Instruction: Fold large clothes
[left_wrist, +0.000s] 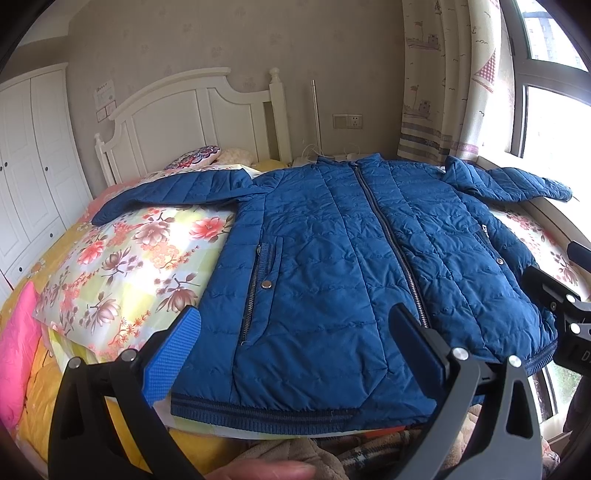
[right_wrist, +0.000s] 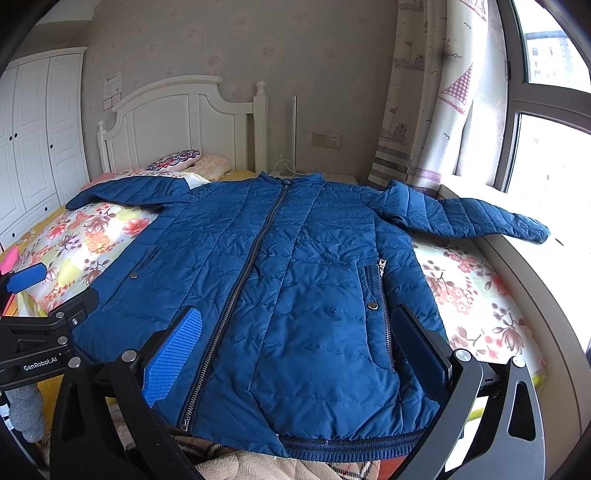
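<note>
— So, where does the big blue quilted puffer jacket (left_wrist: 332, 258) lie?

— Flat on its back across the bed, front up and zipped; its collar points to the far wall and its ribbed hem (right_wrist: 347, 445) is nearest the cameras; it rests on a floral quilt of pink and brown blossoms (left_wrist: 122, 266).

— And the sleeves?

— Both are spread wide; the left sleeve (left_wrist: 173, 190) runs out over the quilt towards the white panelled wardrobe (left_wrist: 29, 166); the right sleeve (right_wrist: 469, 218) reaches onto the pale window sill (right_wrist: 517, 258), just below the curtain printed with sailing boats (right_wrist: 436, 92).

— What are the grippers doing?

— The left gripper (left_wrist: 295, 347) hangs over the near left part of the jacket, its jaws spread wide with nothing between them but the cloth below; I cannot tell whether the fingers touch the fabric; its blue ridged pad (left_wrist: 171, 354) sits by the hem corner near the left zipped pocket (left_wrist: 258, 284).

— And the other?

— The right gripper (right_wrist: 299, 350) is likewise wide apart and holds nothing; it hovers over the near right half, the central zip (right_wrist: 236, 295) running just beside its blue pad (right_wrist: 171, 356).

— Anything else?

— A white wooden headboard (left_wrist: 192, 114) stands at the far end; a fingertip (left_wrist: 266, 470) shows at the bottom edge of the left view.
</note>
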